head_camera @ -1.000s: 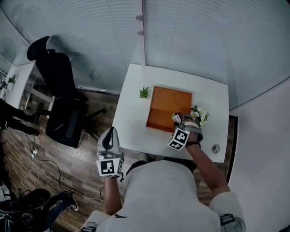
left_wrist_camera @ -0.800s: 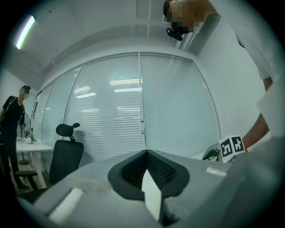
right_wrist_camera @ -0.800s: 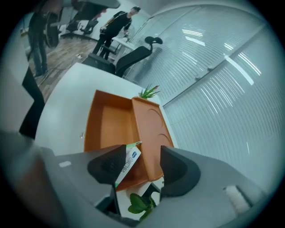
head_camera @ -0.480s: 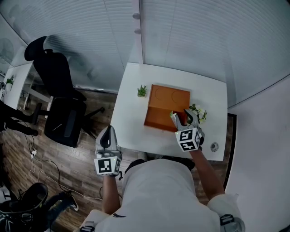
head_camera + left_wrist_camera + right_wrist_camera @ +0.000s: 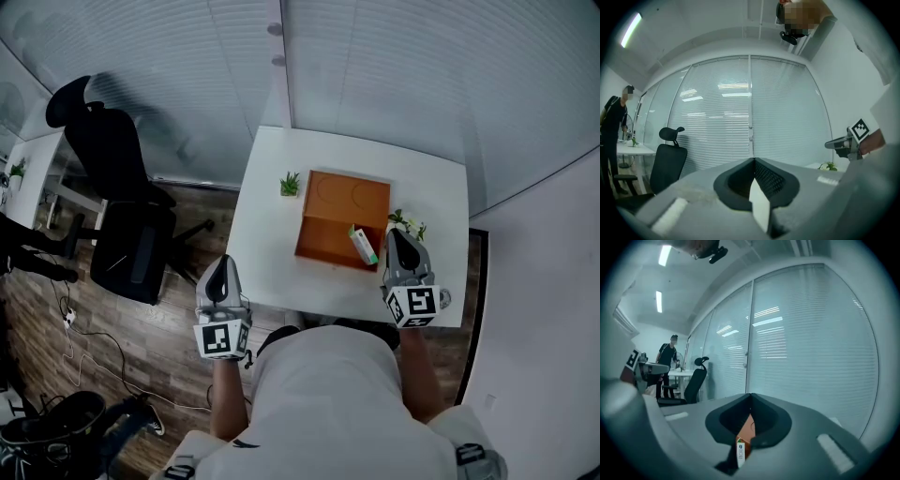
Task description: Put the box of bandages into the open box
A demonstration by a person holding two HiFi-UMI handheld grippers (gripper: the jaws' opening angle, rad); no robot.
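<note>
The orange open box (image 5: 330, 212) lies in the middle of the white table (image 5: 267, 251). A white and green box of bandages (image 5: 362, 245) lies slanted in its near right part, and nothing touches it. My right gripper (image 5: 402, 236) hovers just right of that corner, raised above the table. Its jaws have just closed and are shut with nothing between them. In the right gripper view, below the shut right gripper (image 5: 750, 395), the bandage box (image 5: 740, 452) and the orange box (image 5: 749, 426) show far off. My left gripper (image 5: 220, 265) hangs shut beyond the table's left edge; its jaws (image 5: 753, 160) meet empty.
A small green potted plant (image 5: 290, 184) stands at the orange box's far left corner, and white flowers (image 5: 410, 223) at its right side. A black office chair (image 5: 122, 197) stands on the wooden floor to the left. Glass walls with blinds (image 5: 375, 75) lie behind the table.
My right gripper has lifted off the orange box, drawn back to the right and rolled, leaving the bandage box in it; its jaws went from open to shut. The left gripper stayed put.
</note>
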